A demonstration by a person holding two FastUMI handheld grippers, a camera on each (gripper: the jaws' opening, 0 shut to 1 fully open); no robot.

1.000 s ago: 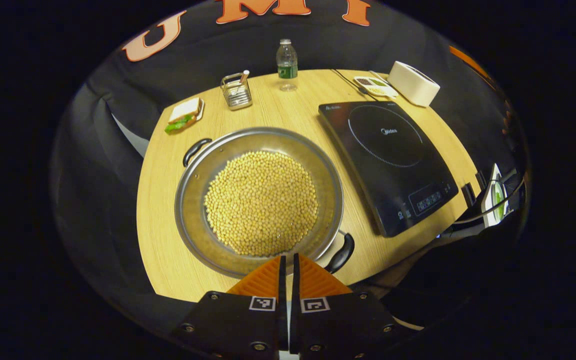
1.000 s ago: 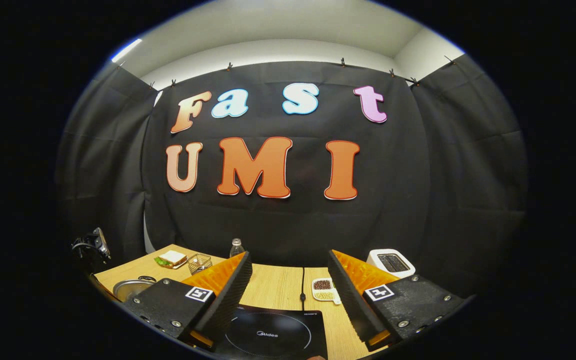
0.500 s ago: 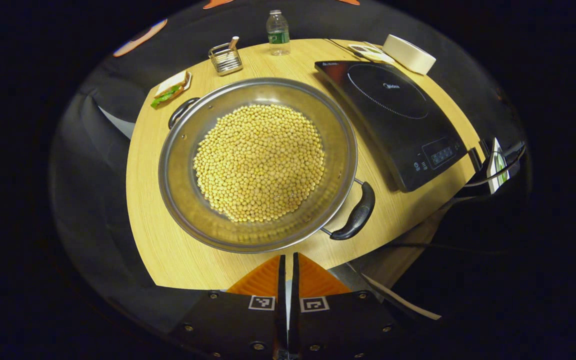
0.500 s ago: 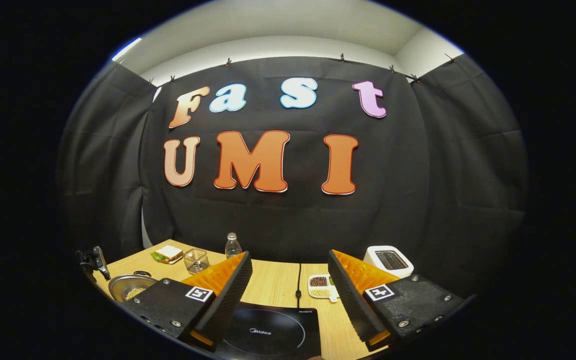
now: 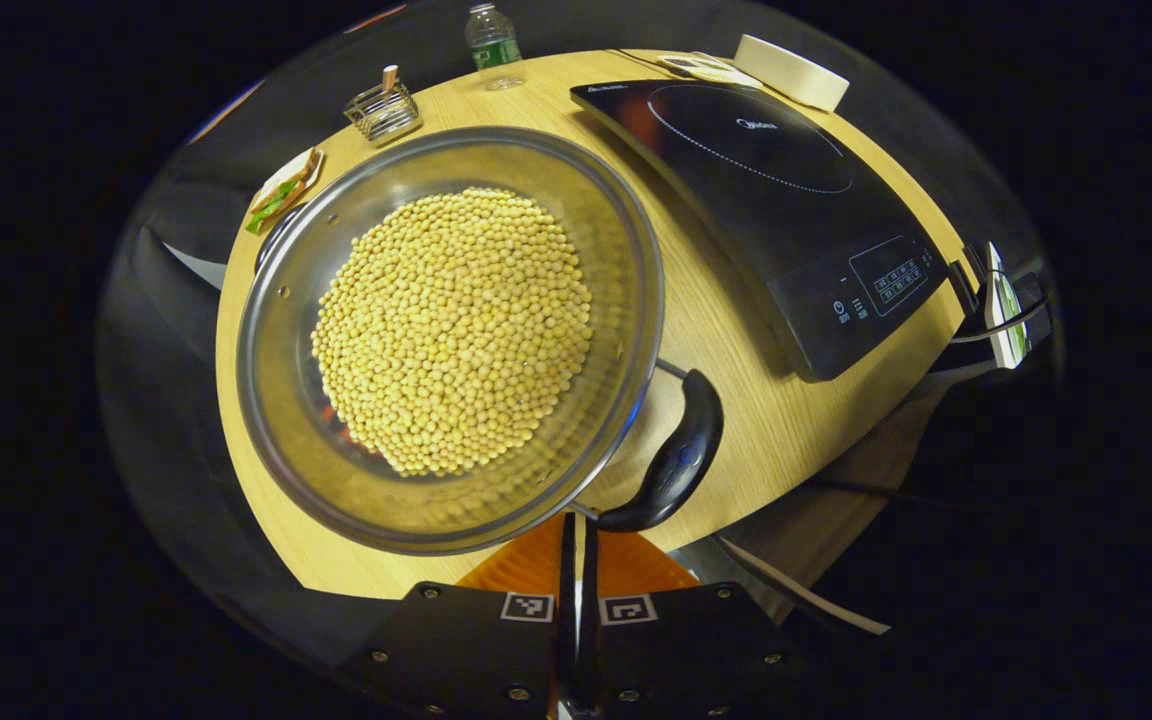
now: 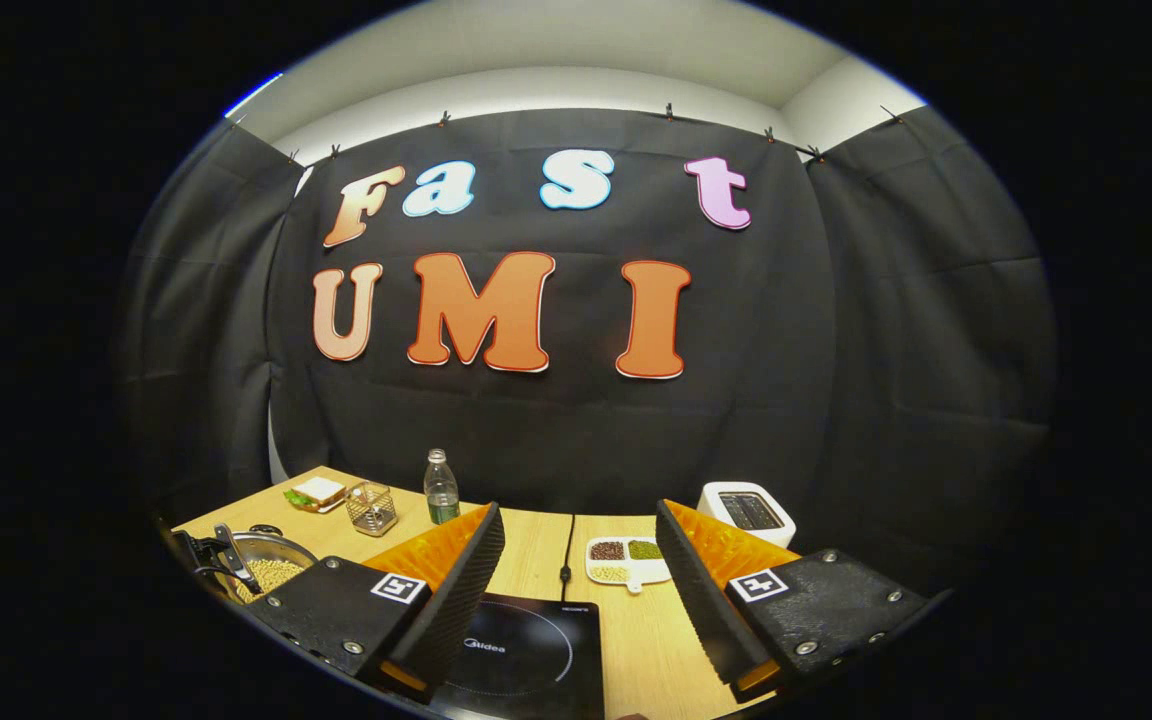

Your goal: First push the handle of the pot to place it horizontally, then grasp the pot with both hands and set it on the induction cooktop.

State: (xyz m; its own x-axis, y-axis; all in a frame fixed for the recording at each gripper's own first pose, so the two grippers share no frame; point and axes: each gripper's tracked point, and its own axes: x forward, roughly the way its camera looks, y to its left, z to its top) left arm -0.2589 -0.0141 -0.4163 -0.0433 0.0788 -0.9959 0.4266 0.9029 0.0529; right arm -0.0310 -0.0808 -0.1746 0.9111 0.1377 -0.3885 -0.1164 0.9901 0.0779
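Just ahead of my closed left tongs [image 5: 576,545], the pot [image 5: 446,335] handle [image 5: 671,460] slants away rightward on the tabletop [image 5: 736,400]; my right tongs [image 6: 579,570] gape empty over the cooktop [image 6: 526,655].

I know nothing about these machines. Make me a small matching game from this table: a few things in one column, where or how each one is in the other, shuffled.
Things:
1. pot
2. induction cooktop
3. left gripper
4. right gripper

States:
A. fingers wide apart
B. full of yellow beans
C. nothing on it
D. fingers together, near the pot's handle

Pairs: 1-B, 2-C, 3-D, 4-A
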